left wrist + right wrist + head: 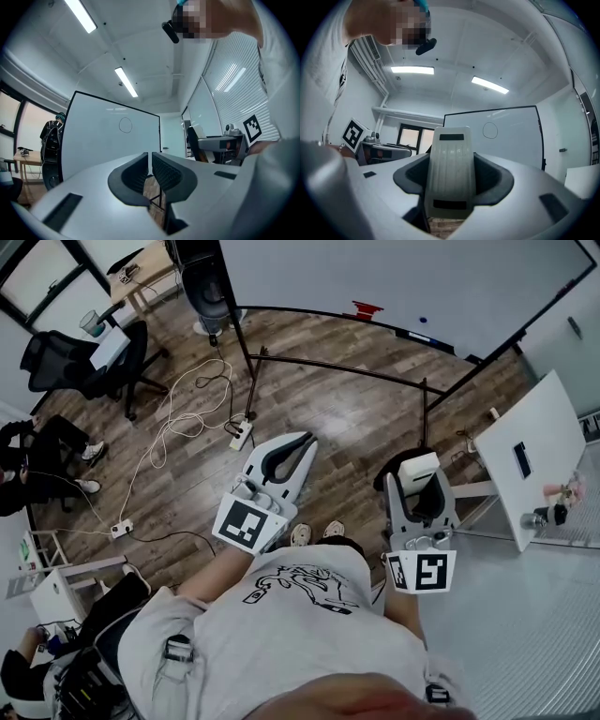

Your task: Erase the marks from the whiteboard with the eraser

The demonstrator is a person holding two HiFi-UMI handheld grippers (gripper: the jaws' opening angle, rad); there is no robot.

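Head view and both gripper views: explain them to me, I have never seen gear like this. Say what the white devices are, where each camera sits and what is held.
A person stands on a wooden floor with a hand-held gripper in each hand; there is no robot. The head view looks down from the person's head, so you see the left gripper and the right gripper from above. Each of the other two pictures comes from a camera riding on one gripper, looking along its fingers. The left gripper's fingers are closed together with nothing between them. The right gripper's fingers clamp a pale eraser. Ahead stands the whiteboard, bearing one drawn circle, not yet wiped.
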